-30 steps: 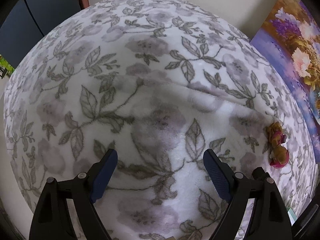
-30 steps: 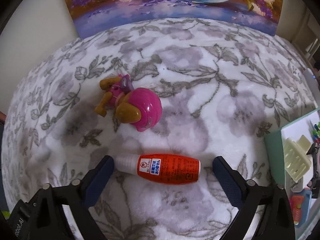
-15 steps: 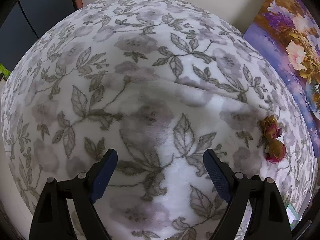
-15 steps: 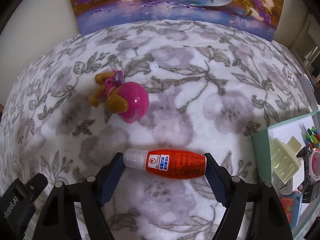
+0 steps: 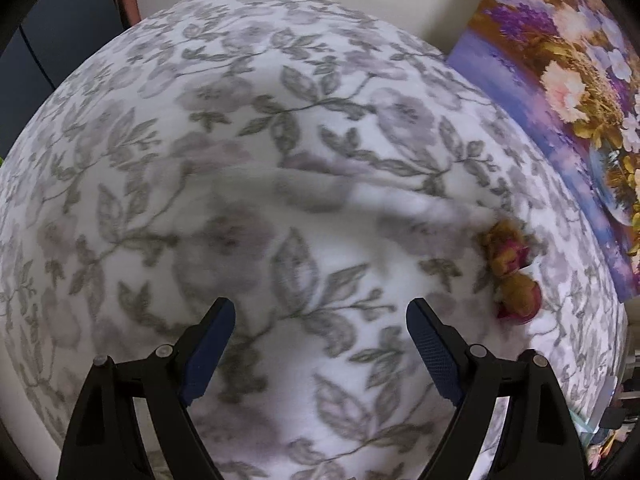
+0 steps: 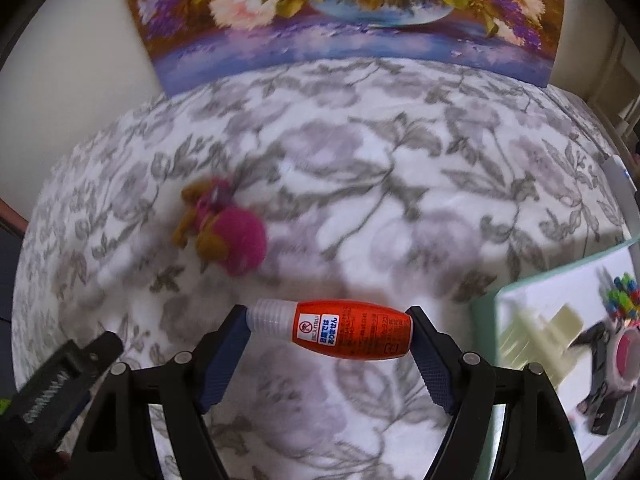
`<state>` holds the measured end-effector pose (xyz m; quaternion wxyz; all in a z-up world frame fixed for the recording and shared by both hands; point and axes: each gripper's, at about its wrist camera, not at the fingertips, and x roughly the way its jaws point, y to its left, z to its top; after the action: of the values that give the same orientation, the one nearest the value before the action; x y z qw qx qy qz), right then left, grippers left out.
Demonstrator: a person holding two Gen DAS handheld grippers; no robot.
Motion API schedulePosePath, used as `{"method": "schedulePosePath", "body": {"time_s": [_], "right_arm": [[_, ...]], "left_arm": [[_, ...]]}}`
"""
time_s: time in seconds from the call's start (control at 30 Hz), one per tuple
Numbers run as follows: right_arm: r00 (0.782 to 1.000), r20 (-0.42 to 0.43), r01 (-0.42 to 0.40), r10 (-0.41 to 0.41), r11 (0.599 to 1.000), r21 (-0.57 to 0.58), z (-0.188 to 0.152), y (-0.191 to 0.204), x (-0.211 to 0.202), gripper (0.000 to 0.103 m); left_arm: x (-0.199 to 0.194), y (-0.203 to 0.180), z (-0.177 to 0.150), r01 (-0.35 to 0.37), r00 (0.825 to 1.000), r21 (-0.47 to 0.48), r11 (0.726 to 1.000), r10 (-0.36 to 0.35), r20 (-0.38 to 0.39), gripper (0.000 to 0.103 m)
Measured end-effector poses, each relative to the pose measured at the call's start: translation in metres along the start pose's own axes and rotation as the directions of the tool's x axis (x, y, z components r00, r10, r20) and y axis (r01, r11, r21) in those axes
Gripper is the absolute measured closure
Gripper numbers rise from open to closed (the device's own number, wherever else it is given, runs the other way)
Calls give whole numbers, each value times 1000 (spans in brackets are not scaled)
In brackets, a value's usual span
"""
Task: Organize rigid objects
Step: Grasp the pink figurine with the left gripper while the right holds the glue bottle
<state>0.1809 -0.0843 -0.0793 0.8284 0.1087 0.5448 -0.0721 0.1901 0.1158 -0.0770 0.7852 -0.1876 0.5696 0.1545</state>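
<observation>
My right gripper (image 6: pixel 330 322) is shut on an orange bottle (image 6: pixel 348 334) with a clear cap, gripped end to end and held above the floral blanket (image 6: pixel 360 184). A pink and brown toy pup (image 6: pixel 224 228) lies on the blanket beyond it to the left; it also shows in the left wrist view (image 5: pixel 510 270), far right. My left gripper (image 5: pixel 320 324) is open and empty over the blanket (image 5: pixel 240 160), well left of the toy.
A flower painting (image 6: pixel 344 12) leans on the wall behind the blanket. A pale green tray (image 6: pixel 484 320) at the right holds a cream plastic piece (image 6: pixel 540 336), coloured bits and a dark item. The left gripper's body (image 6: pixel 60 372) shows at lower left.
My right gripper closed on the orange bottle and lifted it off the blanket. The left gripper stayed open and its view swung toward the toy and painting.
</observation>
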Motion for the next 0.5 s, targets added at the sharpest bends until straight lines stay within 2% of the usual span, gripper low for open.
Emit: {"method": "schedulePosePath", "body": {"time_s": [0.13, 0.23, 0.4, 0.5], "right_arm": [[999, 34, -1, 0, 1000, 6, 17, -12, -7, 22], [999, 45, 23, -24, 1000, 20, 31, -27, -8, 22], [998, 47, 32, -35, 998, 61, 43, -55, -5, 22], [998, 44, 40, -43, 996, 78, 47, -68, -2, 22]], "left_arm": [[5, -22, 4, 22, 1000, 29, 999, -22, 14, 15], [6, -45, 3, 73, 997, 74, 995, -75, 23, 15], [4, -84, -2, 126, 990, 172, 977, -135, 38, 15], [4, -98, -2, 156, 985, 198, 968, -166, 36, 15]]}}
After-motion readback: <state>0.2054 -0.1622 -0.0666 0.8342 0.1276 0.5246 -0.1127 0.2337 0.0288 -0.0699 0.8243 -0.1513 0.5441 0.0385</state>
